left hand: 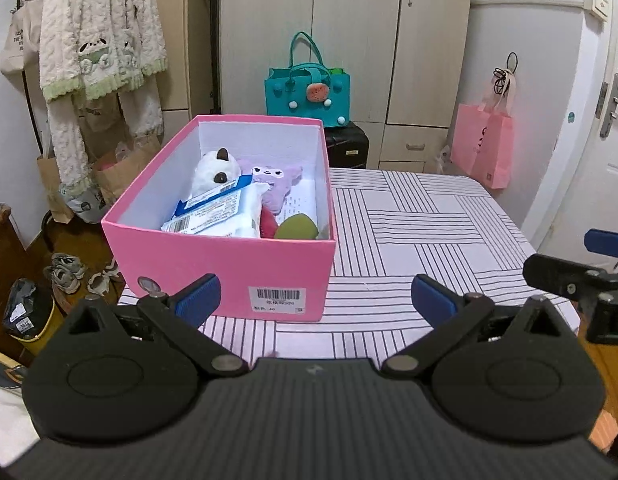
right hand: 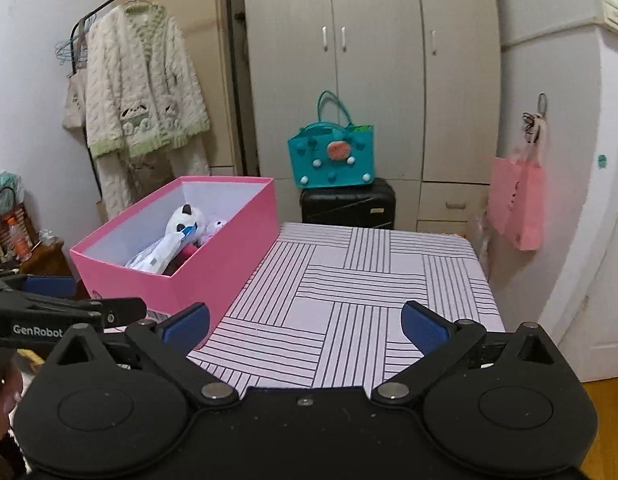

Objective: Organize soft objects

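Note:
A pink box (left hand: 229, 264) stands on the striped table (left hand: 429, 232). Inside lie a white panda plush (left hand: 213, 172), a purple plush (left hand: 275, 184), a white tissue pack (left hand: 225, 216), a red soft thing (left hand: 268, 224) and a green soft thing (left hand: 297, 228). My left gripper (left hand: 315, 300) is open and empty, just in front of the box's near wall. My right gripper (right hand: 305, 326) is open and empty over the table's near edge, right of the box (right hand: 213, 264). The right gripper also shows at the far right of the left wrist view (left hand: 581, 276).
A teal tote (left hand: 307, 92) sits on a black suitcase (left hand: 347, 146) before the wardrobe (left hand: 349, 20). A pink bag (left hand: 483, 144) hangs at the right. A fluffy robe (left hand: 97, 40) hangs at the left, over paper bags and shoes (left hand: 65, 272).

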Demonstrator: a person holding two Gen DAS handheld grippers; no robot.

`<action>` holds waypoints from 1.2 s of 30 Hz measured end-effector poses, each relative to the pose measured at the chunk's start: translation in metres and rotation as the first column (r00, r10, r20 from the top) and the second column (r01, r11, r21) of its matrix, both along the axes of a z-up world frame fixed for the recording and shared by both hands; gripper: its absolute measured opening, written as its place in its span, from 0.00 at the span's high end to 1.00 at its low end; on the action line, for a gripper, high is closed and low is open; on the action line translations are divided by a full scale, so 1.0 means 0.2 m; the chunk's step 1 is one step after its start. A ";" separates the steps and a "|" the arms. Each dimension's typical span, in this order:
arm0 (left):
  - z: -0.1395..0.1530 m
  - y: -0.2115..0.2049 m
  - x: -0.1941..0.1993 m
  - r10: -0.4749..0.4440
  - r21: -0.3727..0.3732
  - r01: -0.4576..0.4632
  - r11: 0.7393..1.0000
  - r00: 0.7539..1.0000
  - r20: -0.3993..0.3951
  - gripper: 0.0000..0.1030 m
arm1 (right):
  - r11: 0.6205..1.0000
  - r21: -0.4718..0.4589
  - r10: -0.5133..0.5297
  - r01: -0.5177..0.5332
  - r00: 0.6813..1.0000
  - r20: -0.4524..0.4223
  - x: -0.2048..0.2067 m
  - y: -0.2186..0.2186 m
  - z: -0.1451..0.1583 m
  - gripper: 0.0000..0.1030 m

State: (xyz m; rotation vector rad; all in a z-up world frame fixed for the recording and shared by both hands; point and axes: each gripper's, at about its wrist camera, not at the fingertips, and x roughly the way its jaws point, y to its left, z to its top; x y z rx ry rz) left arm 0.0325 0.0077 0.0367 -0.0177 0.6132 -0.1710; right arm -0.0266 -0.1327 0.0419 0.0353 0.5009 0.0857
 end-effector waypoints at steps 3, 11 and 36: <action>-0.01 -0.01 -0.02 0.006 0.009 -0.006 1.000 1.000 -0.011 0.00 | 1.000 -0.024 -0.017 0.017 1.000 -0.001 -0.01 0.02 -0.01 0.00; -0.05 -0.05 -0.01 0.011 0.045 -0.010 0.999 1.000 -0.024 0.00 | 0.993 -0.095 -0.063 0.065 0.998 0.020 -0.01 0.05 -0.03 0.00; -0.08 -0.09 -0.01 0.069 0.162 -0.069 0.984 0.998 0.007 0.00 | 0.985 -0.049 -0.163 0.164 0.986 0.022 0.02 -0.05 -0.06 0.00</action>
